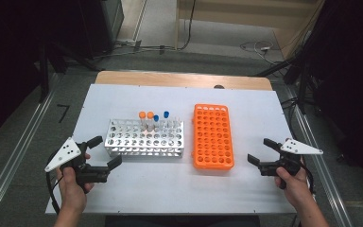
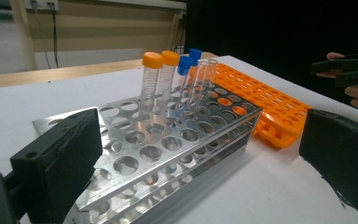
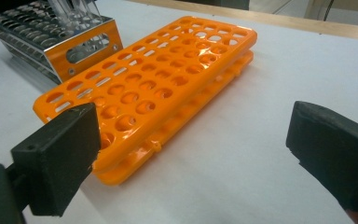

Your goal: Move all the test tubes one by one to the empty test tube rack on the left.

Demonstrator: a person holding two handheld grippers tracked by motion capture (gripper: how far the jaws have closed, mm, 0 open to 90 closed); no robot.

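A metal tube rack (image 1: 144, 138) stands left of centre on the white table. At its back it holds two orange-capped tubes (image 1: 146, 115) and two blue-capped tubes (image 1: 161, 116). An empty orange rack (image 1: 212, 136) lies flat to its right. My left gripper (image 1: 106, 151) is open, just off the metal rack's near left corner. In the left gripper view the metal rack (image 2: 168, 144) sits between and beyond the open jaws. My right gripper (image 1: 260, 150) is open to the right of the orange rack. The right gripper view has the orange rack (image 3: 158, 79) ahead of its wide jaws.
The white table top (image 1: 246, 184) has free room in front of both racks and at the far side. A wooden edge (image 1: 184, 78) runs along the back. Cables lie on the floor (image 1: 260, 46) beyond, and metal rails (image 1: 319, 161) flank the table.
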